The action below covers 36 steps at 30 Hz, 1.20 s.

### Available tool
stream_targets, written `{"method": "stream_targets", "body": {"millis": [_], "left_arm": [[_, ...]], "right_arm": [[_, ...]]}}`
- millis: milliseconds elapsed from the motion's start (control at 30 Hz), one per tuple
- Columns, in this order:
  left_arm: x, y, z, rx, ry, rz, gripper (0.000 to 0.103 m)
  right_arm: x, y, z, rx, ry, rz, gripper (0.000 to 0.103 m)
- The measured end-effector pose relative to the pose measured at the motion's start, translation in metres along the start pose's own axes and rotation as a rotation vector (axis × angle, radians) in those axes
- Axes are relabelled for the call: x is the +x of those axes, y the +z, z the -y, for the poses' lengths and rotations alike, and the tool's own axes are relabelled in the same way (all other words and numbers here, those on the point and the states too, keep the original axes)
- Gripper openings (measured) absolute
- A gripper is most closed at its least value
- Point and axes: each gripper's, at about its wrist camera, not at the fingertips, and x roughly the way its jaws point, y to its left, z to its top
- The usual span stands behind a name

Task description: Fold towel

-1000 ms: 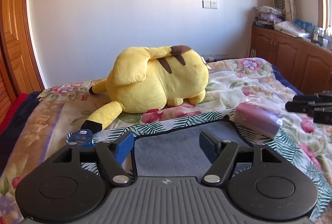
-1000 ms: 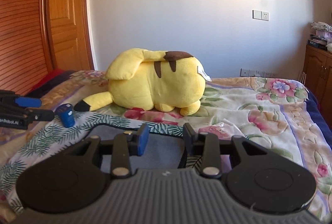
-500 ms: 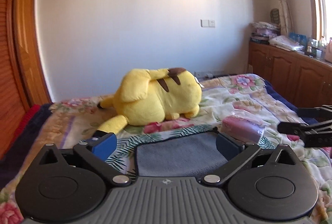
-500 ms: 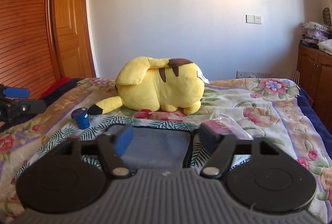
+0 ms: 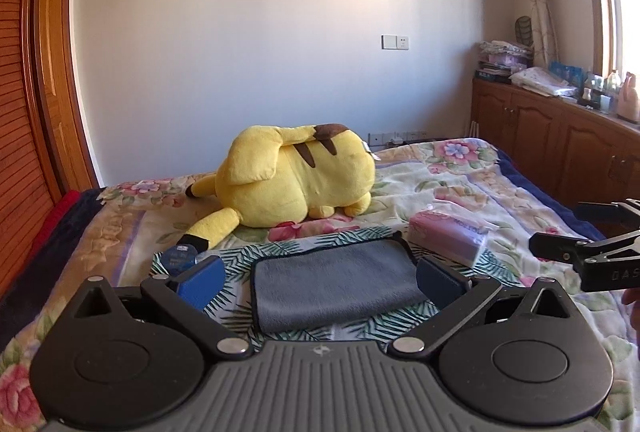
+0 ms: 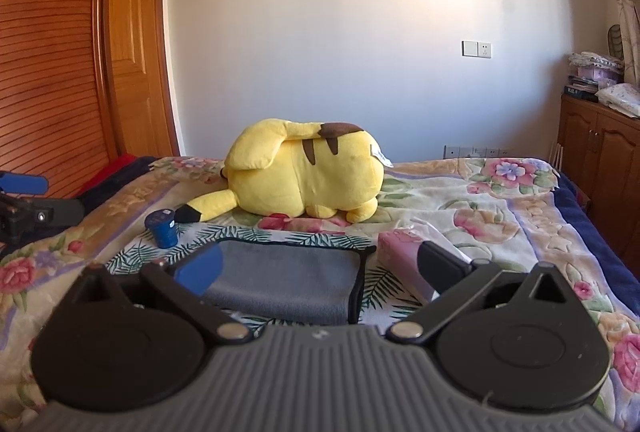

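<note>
A grey towel (image 5: 336, 282) lies folded into a flat rectangle on a leaf-patterned cloth (image 5: 312, 240) on the bed. It also shows in the right wrist view (image 6: 280, 280). My left gripper (image 5: 320, 282) is open and empty, held above and behind the towel, its fingers spread wider than the towel. My right gripper (image 6: 316, 272) is open and empty, also raised behind the towel. The right gripper shows at the right edge of the left wrist view (image 5: 584, 252), and the left gripper at the left edge of the right wrist view (image 6: 24, 208).
A big yellow plush (image 5: 296, 180) lies behind the towel. A small blue jar (image 6: 162, 230) stands left of the towel and a pink tissue pack (image 5: 448, 236) lies right of it. Wooden cabinets (image 5: 560, 144) stand at right, a wooden door (image 6: 132, 52) at left.
Both grippers have opened wide and drawn up and back from the towel. The towel now lies free and folded on the cloth.
</note>
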Motion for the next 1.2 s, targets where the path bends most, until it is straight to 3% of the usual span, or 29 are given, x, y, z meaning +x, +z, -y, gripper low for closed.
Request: {"method": "stream_targets", "body": {"millis": [200,467,1200], "left_arm": [[-0.021,-0.013,0.005,-0.027,0.005,0.008,0.087],[-0.038,-0.031,0.005,-0.049,0.066,0.004,0.087],[-0.042,-0.099,0.026,-0.037,0.028,-0.077,0.087]], "right_arm": [[-0.017,-0.008,-0.006,0.007,-0.002,0.006,0.103],[-0.031,-0.023,-0.019,0.013,-0.003,0.001,0.103],[-0.047,-0.071,-0.038,0.010,-0.001,-0.061,0.103]]}}
